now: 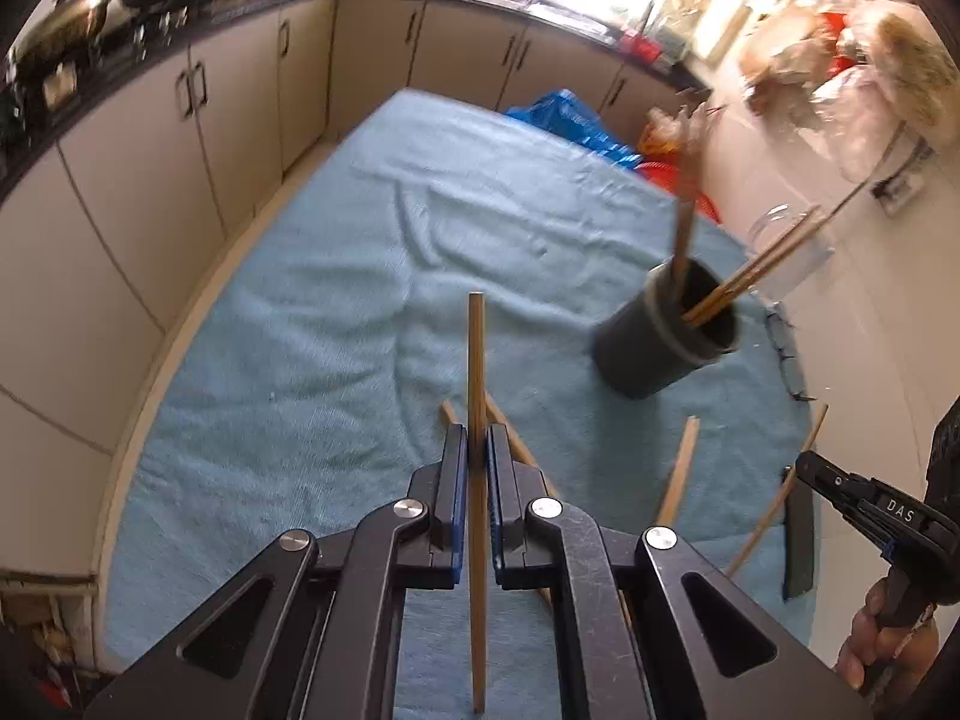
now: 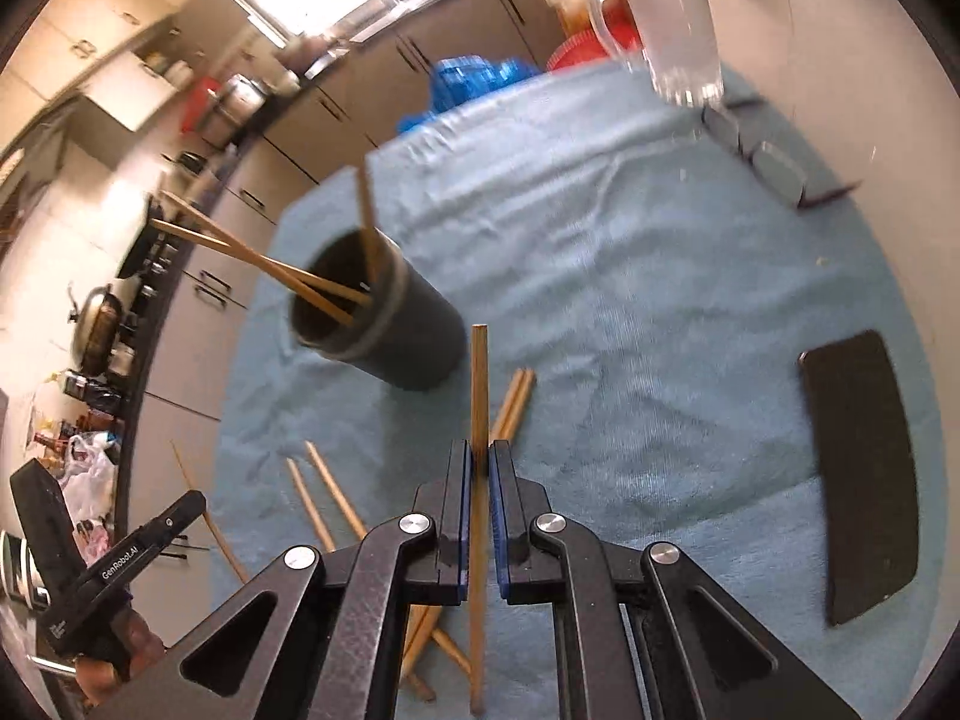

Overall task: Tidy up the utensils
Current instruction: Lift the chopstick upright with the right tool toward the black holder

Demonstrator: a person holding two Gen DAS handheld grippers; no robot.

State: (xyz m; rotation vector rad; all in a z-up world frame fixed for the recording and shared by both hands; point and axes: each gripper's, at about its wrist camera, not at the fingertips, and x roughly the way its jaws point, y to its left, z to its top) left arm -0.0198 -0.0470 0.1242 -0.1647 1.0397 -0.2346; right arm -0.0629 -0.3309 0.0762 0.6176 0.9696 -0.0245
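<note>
My left gripper (image 1: 477,441) is shut on a wooden chopstick (image 1: 476,360) that runs upright between its blue pads, above the blue towel (image 1: 336,312). My right gripper (image 2: 478,456) is shut on another wooden chopstick (image 2: 479,384). A dark cylindrical holder (image 1: 666,342) stands on the towel with several chopsticks in it, ahead and right of the left gripper; in the right wrist view the holder (image 2: 408,336) is ahead and left. Loose chopsticks (image 2: 327,498) lie on the towel near both grippers.
A flat black case (image 2: 858,468) lies on the towel's right side. A clear glass jar (image 2: 684,42) stands at the far edge beside small grey blocks (image 2: 774,168). Kitchen cabinets (image 1: 180,138) run along the left. A blue bag (image 1: 570,120) sits beyond the table.
</note>
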